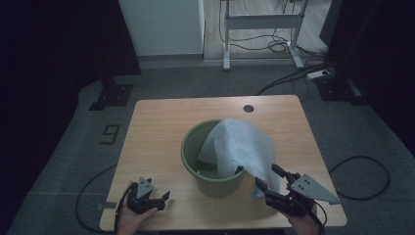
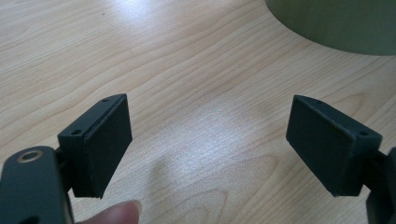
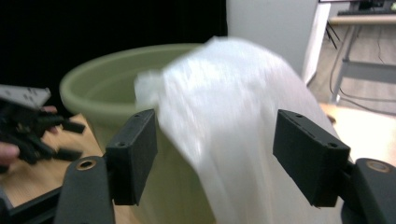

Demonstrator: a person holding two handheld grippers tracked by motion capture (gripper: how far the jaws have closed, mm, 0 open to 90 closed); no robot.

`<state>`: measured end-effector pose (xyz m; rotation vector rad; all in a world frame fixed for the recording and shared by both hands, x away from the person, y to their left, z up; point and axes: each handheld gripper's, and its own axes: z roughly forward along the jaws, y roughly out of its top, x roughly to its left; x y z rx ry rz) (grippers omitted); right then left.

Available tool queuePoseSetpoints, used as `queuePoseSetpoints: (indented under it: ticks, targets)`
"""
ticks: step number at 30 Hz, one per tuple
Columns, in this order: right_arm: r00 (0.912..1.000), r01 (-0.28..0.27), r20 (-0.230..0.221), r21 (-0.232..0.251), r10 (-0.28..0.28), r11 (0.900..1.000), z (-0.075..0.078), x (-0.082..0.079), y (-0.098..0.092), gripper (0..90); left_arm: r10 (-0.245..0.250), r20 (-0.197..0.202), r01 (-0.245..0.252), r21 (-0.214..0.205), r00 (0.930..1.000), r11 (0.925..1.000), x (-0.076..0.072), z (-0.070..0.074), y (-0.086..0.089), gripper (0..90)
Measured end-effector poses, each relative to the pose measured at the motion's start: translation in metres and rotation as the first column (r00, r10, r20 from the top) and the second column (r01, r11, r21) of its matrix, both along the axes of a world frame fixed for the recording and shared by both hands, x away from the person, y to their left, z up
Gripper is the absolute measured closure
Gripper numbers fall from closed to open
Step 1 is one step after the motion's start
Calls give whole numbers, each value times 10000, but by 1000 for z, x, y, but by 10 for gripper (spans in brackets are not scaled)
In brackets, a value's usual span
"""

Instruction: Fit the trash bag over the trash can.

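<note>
Right gripper point(image 1: 270, 180) is being held just beside the green plastic bin point(image 1: 211, 182), at its right front, with the jaws standing wide apart. In the right gripper view the translucent white bin liner point(image 3: 233, 121) is lying between the two pads, but neither pad is being pressed against it, so nothing is being clamped. The liner is being left draped over the bin's right rim: part of it is hanging down the outer wall toward the table point(image 1: 161, 127), and part is standing up in a loose peak above the opening. This placement suggests that the liner is being fitted into the bin, with the film spread over the rim so that its edge can be folded down outside. The gripper is probably being positioned low at the hanging edge so that a fresh hold can be taken there.

Left gripper point(image 1: 155, 199) is being rested near the table's front left corner, well apart from the bin. Its jaws are likewise being kept apart, with bare wood showing between them; nothing is being held or touched. It appears to be parked while the right side is being worked.
</note>
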<state>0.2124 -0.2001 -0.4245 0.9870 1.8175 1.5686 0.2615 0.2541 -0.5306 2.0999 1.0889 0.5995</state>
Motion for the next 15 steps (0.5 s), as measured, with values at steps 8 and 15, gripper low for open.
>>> queuePoseSetpoints:
  ticks: [8,15]
  targets:
    - [9938,752,-755,-810,-814,9939,-39,1,2,250,3,-3,-3,0,10000,10000,0,0,-1,137]
    - [9745,1587,-1407,-1197,-1749,9800,-74,19,-4,382,42,-19,-42,-13,10000,10000,0,-1,1,138]
